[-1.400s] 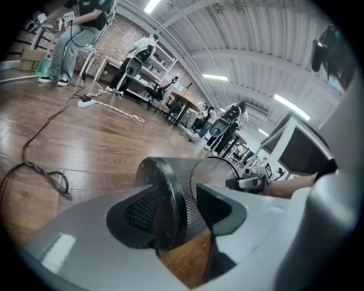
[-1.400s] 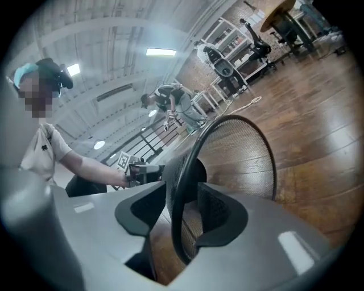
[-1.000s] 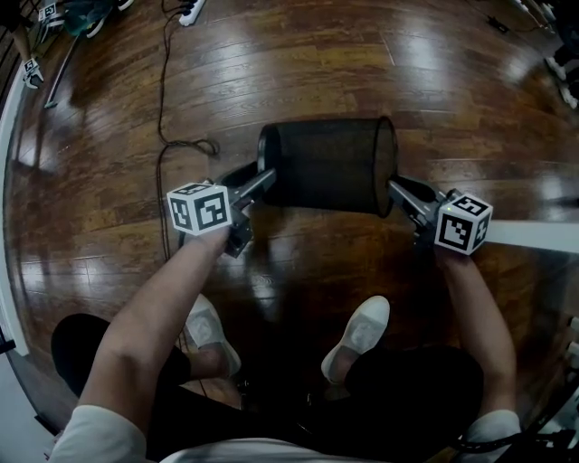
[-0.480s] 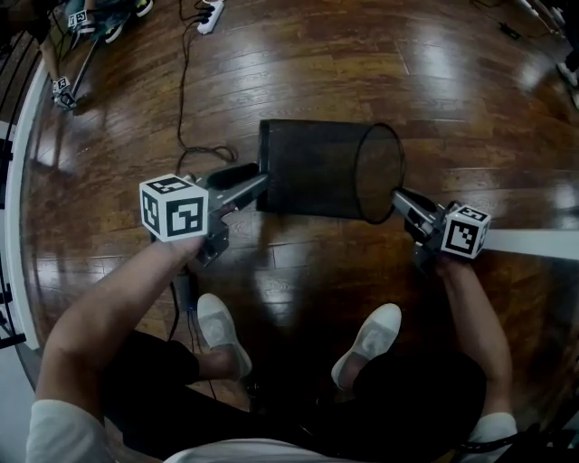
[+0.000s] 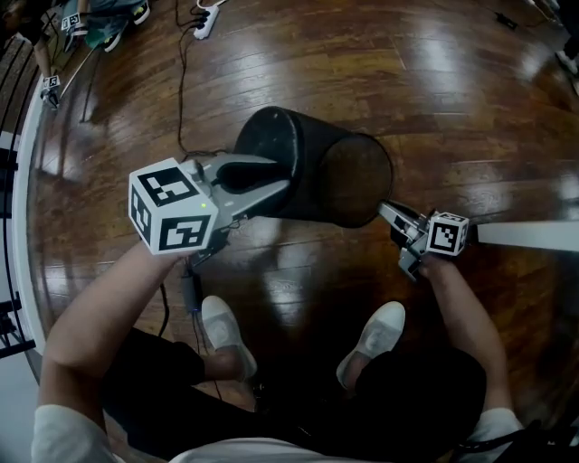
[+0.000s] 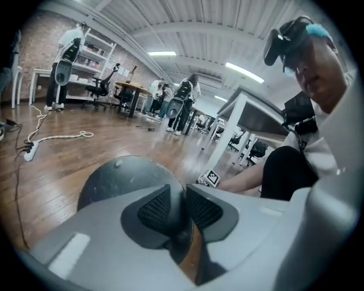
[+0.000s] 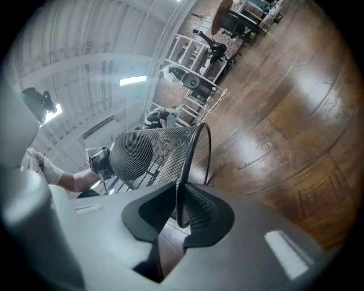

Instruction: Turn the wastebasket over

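The black mesh wastebasket hangs tilted above the wood floor, its closed base up at the left and its open mouth lower at the right. My left gripper has the edge of the base between its pads, which touch it on both sides while the jaws are still closing. My right gripper is shut on the thin wire rim of the mouth. In the right gripper view the mesh wall rises beyond the pads.
A black cable runs over the floor from a power strip at the top left. The person's white shoes stand just below the basket. A white bar lies at the right. People and desks stand far off.
The left gripper has risen and rolled, lifting the basket's base. The right gripper has sunk with the rim. The basket has gone from lying level to tilted, mouth down.
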A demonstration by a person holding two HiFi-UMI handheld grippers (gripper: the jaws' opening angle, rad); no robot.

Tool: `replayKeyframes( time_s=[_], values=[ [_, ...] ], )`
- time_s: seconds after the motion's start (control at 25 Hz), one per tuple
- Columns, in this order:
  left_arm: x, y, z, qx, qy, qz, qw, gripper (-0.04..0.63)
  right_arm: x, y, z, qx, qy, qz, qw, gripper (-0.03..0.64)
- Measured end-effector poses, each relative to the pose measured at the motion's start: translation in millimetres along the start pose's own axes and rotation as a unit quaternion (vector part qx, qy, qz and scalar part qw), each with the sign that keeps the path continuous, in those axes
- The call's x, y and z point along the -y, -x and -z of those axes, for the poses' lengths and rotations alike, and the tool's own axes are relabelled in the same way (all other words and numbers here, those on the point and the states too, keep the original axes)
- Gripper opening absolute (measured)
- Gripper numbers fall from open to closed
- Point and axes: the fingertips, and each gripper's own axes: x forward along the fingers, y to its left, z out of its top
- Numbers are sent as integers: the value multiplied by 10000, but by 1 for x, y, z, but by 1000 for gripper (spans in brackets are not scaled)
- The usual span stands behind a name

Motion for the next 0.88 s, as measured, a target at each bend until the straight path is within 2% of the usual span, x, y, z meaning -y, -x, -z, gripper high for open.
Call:
replayKeyframes(
  time_s=[0.04,0.08,0.24,0.4,0.52,0.64,0.76,0.88],
  values=[
    [1,-7,-5,-19,-82,-13,10000,8,4,0,1,45,-1,36,10000,44],
    [2,-13,-10,-22,-148,-32,9999,0,7,1,2,100,13,48,9999,44],
    [9,-37,-20,-54,-62,81,9999,0,28,4,11,70,43,173,9998,46],
    [26,-67,-25,-270,15,313,9991,-2,47,8,24,90,-312,322,9990,46],
    [41,-88,-23,-523,53,458,9976,-2,62,11,40,30,-575,490,9971,46],
    [51,-102,-20,-821,114,559,9950,-2,68,10,47,-68,-479,586,9971,48],
    [52,-114,-22,-964,263,555,9935,-2,73,9,48,-96,-435,716,9964,51],
    [52,-127,-24,-1096,427,434,9921,-2,83,6,50,-185,-649,969,9930,53]
  ],
)
